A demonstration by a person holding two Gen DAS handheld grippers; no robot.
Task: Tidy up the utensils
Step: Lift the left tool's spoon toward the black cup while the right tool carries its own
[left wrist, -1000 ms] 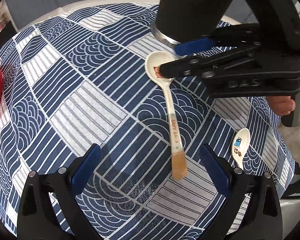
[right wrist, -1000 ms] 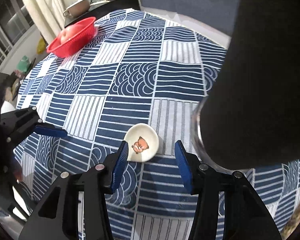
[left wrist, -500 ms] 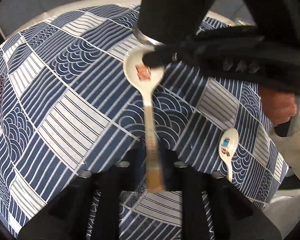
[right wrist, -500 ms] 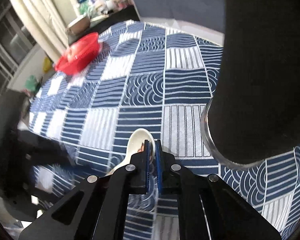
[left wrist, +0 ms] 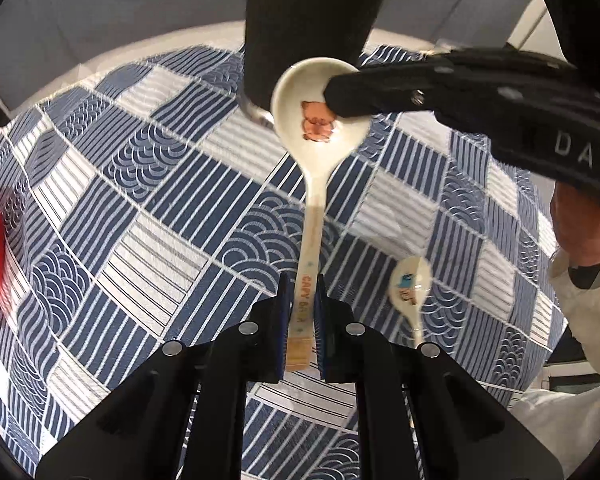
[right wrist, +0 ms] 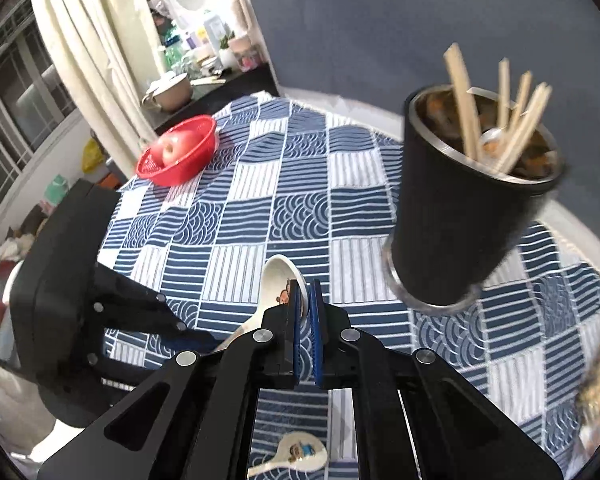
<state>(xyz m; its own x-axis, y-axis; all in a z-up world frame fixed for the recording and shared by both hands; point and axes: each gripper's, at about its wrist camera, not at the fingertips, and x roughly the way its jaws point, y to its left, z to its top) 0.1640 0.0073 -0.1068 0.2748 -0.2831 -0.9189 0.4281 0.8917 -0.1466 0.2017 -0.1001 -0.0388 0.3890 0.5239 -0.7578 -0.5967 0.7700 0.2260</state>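
Left tool [left wrist: 300, 320] pinches the spoon [left wrist: 318, 152] handle; right tool [right wrist: 305, 304] pinches its bowl rim.

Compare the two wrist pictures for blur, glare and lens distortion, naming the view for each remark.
Left wrist: the tablecloth bulges with fisheye curvature; the second spoon is smeared, the held spoon sharper. Right wrist: the black cup is motion-blurred at its edges; window light washes out the curtain.

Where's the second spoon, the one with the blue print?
The blue-print spoon lies loose on the checked tablecloth, right of the left gripper in the left wrist view, and below the right gripper in the right wrist view.
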